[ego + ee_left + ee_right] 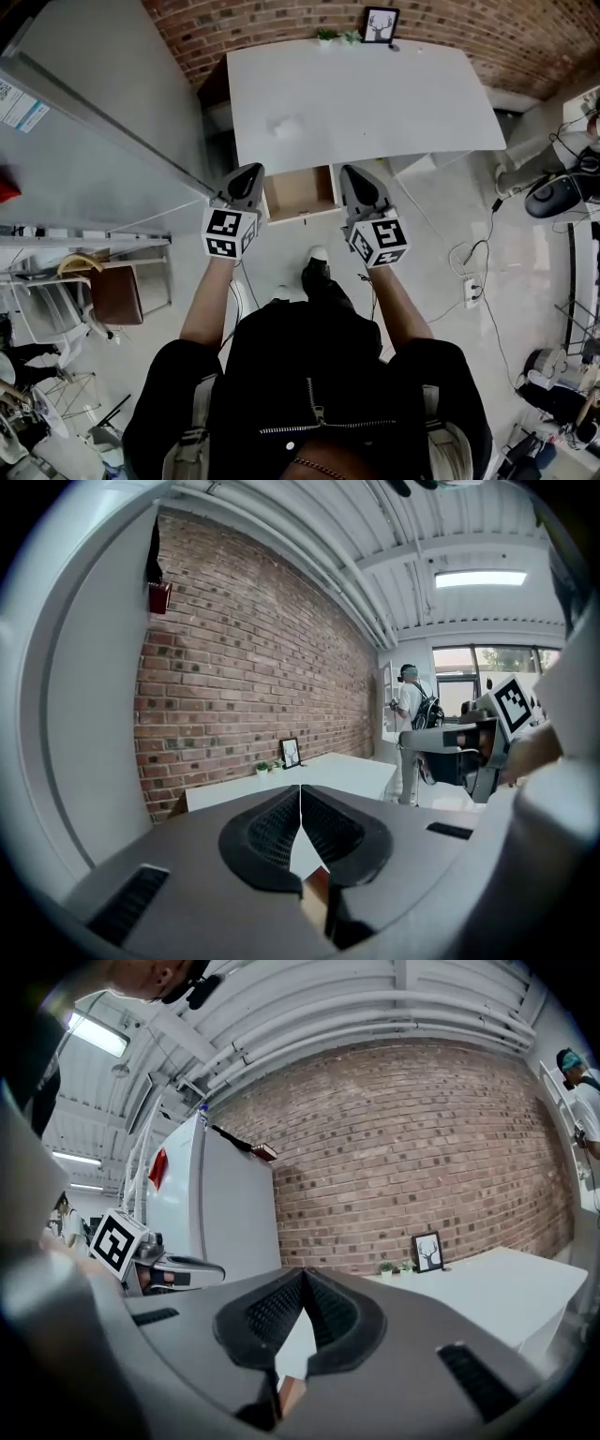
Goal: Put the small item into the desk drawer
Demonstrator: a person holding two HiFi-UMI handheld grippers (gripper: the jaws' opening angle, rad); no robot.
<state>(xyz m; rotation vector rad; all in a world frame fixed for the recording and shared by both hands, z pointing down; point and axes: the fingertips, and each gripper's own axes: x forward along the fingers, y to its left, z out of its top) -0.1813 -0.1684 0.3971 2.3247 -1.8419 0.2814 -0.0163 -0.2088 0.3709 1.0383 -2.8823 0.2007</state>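
Note:
A white desk (375,94) stands against the brick wall, and its wooden drawer (300,191) is pulled open at the front edge. On the desktop lies a small white lump (286,127), left of centre. My left gripper (251,172) hovers just left of the drawer, shut and holding nothing. To the drawer's right, my right gripper (352,174) is also shut and empty. In the left gripper view the pads (286,825) meet, with the desk (337,771) ahead. The right gripper view shows its jaws (303,1288) closed too.
A framed deer picture (381,24) and small plants (328,36) stand at the desk's back edge. A tall white cabinet (94,122) flanks the left. Cables and a power strip (472,291) lie on the floor at right. Another person (410,726) stands far off.

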